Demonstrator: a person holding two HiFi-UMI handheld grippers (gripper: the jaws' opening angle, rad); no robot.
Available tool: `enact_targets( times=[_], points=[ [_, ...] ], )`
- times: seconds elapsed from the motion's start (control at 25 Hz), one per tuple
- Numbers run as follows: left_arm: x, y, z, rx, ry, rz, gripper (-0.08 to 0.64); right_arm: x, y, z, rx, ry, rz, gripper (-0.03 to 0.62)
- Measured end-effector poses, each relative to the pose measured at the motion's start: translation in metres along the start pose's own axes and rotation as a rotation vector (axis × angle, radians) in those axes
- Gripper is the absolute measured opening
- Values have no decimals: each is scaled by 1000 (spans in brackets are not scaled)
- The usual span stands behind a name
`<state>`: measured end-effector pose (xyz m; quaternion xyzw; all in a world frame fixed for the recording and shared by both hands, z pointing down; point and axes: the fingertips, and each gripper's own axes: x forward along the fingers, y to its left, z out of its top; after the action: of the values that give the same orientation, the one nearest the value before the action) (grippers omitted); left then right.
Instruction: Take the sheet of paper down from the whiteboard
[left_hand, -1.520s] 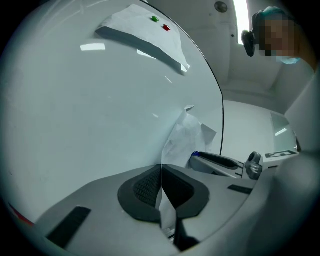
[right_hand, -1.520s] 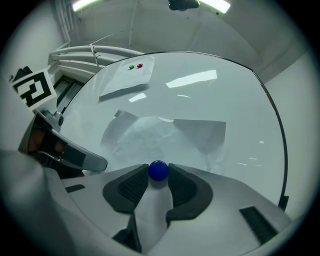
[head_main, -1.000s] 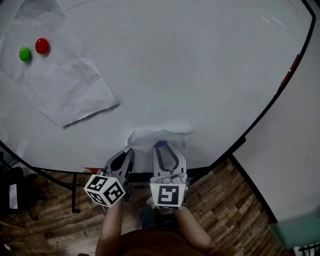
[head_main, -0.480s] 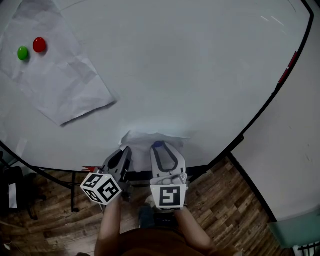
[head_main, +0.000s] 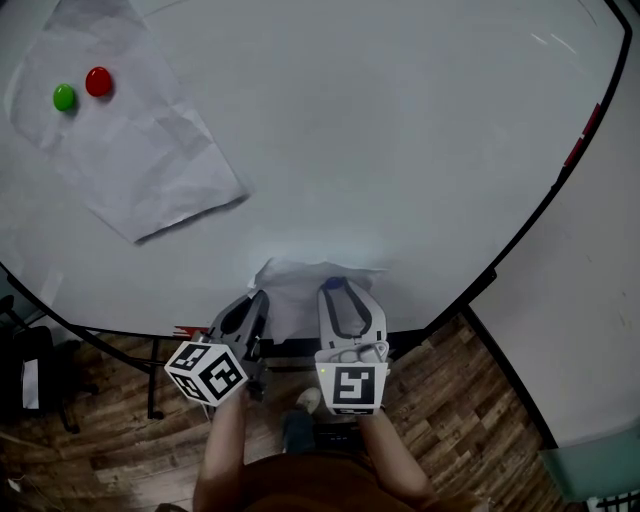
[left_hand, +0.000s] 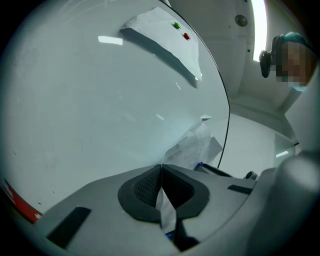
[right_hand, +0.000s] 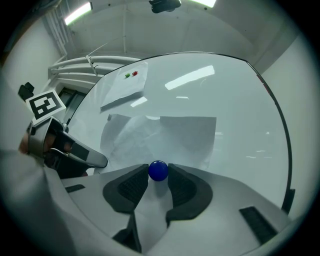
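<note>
A creased white sheet (head_main: 300, 283) lies against the whiteboard (head_main: 400, 150) near its lower edge. My left gripper (head_main: 257, 300) is shut on the sheet's left edge; in the left gripper view the paper (left_hand: 196, 146) runs between the closed pads of that gripper (left_hand: 161, 168). My right gripper (head_main: 336, 290) is shut on a round blue magnet (head_main: 334, 284) in front of the sheet. In the right gripper view the magnet (right_hand: 158, 170) sits between the pads of that gripper (right_hand: 158, 173), with the sheet (right_hand: 165, 134) behind it.
A second crumpled sheet (head_main: 135, 155) hangs at the board's upper left under a green magnet (head_main: 64, 97) and a red magnet (head_main: 98, 81). A red marker (head_main: 582, 135) sits on the board's right rim. Below are a stand leg (head_main: 152, 385) and wooden floor (head_main: 460, 400).
The head view has shifted slightly, and the right gripper with the blue magnet has edged a little to the right. Both grips are unchanged.
</note>
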<state>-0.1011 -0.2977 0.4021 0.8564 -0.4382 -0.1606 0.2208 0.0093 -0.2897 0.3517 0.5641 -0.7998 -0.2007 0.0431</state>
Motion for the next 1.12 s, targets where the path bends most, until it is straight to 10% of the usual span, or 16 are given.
enact_targets(
  times=[1.12],
  points=[
    [-20, 1, 8, -77, 8, -16, 25, -12, -26, -5, 2, 35, -76, 135]
  ],
)
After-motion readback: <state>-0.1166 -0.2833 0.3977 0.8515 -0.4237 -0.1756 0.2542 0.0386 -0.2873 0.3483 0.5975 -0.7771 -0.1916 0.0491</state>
